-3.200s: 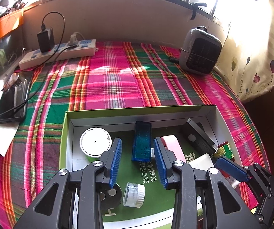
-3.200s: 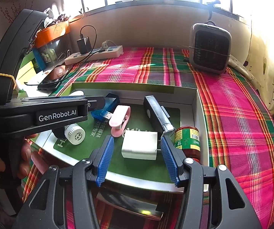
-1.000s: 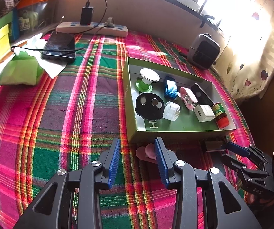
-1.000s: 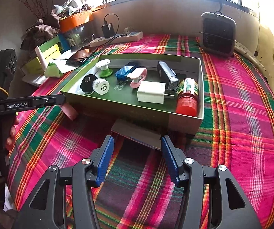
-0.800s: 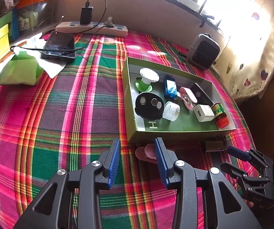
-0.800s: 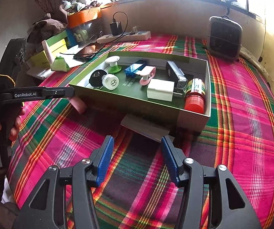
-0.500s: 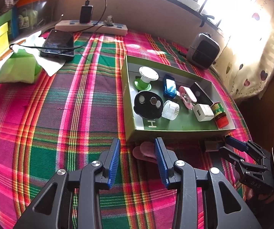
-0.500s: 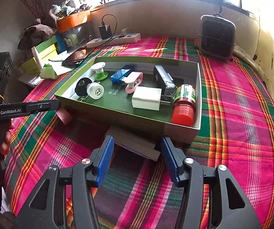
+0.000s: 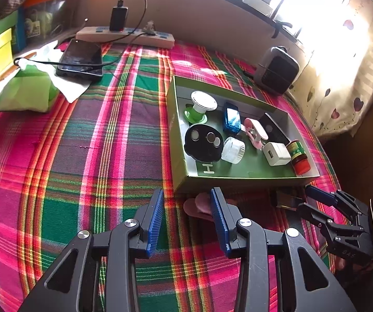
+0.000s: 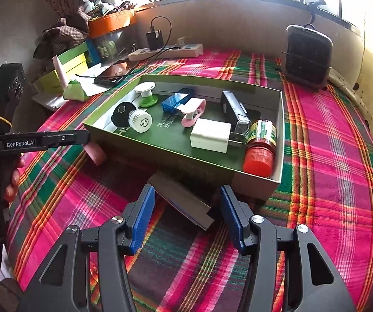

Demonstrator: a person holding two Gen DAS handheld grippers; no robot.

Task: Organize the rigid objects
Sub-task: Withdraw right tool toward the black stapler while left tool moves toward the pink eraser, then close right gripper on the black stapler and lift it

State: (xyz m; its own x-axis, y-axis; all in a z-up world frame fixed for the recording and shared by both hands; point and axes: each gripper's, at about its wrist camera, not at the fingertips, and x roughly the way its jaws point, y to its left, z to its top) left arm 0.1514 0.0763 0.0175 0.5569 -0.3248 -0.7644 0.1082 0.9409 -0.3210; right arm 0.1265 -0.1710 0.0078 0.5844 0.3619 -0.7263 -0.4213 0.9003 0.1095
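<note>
An open green box (image 9: pixel 173 119) on the plaid cloth holds several small things: a white-topped green stand (image 9: pixel 203 104), a blue USB device (image 9: pixel 232 117), a pink clip (image 9: pixel 255 132), a white charger (image 9: pixel 276 153) and a red-lidded jar (image 9: pixel 298 156). My left gripper (image 9: pixel 186 208) is open, low over the cloth just in front of the box. A pink flat object (image 9: pixel 199 205) lies by its right finger. My right gripper (image 10: pixel 186 208) is open too. A grey flat case (image 10: pixel 181 200) lies on the cloth between its fingers, against the box (image 10: pixel 160 153).
A grey heater (image 10: pixel 307 54) stands behind the box at the right. A power strip (image 9: pixel 124 36), a black phone (image 9: pixel 81 61) with its cable and a green tissue pack (image 9: pixel 27 93) sit at the back left. A hand (image 10: pixel 9 179) holds the left gripper (image 10: pixel 86 137).
Both grippers were over the box 3.2 s ago and now sit in front of it. Over the last second they only swayed slightly; both stayed open.
</note>
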